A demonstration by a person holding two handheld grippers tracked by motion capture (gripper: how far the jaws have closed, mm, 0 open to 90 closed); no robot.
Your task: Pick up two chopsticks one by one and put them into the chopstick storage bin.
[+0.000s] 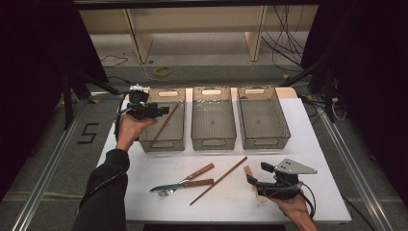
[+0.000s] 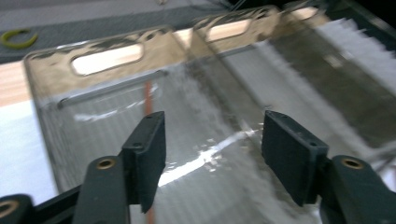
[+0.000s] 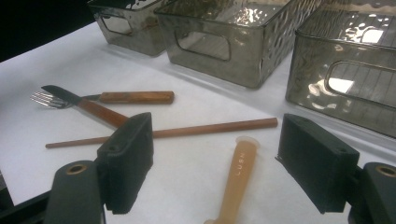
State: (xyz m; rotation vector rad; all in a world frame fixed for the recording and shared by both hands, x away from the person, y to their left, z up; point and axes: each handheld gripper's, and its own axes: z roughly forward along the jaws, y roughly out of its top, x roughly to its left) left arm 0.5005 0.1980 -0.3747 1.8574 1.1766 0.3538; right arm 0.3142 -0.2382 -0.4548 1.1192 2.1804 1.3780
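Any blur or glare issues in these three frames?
High view: sharp on the table, surroundings dark. Left gripper view: motion blur smears the left bin, bright glare streak on its floor, fingers sharp. Right gripper view: crisp chopstick and spoon handle, glare on the bin walls.

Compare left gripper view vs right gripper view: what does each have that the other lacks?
Left gripper view: the open left tongs look down into the left bin, where a brown chopstick lies; a yellow ring sits on the floor beyond.
Right gripper view: the open right tongs straddle a beige handle, not touching it; a second chopstick, a knife and a fork lie on the table.
Both: the row of grey bins and the white table cover.
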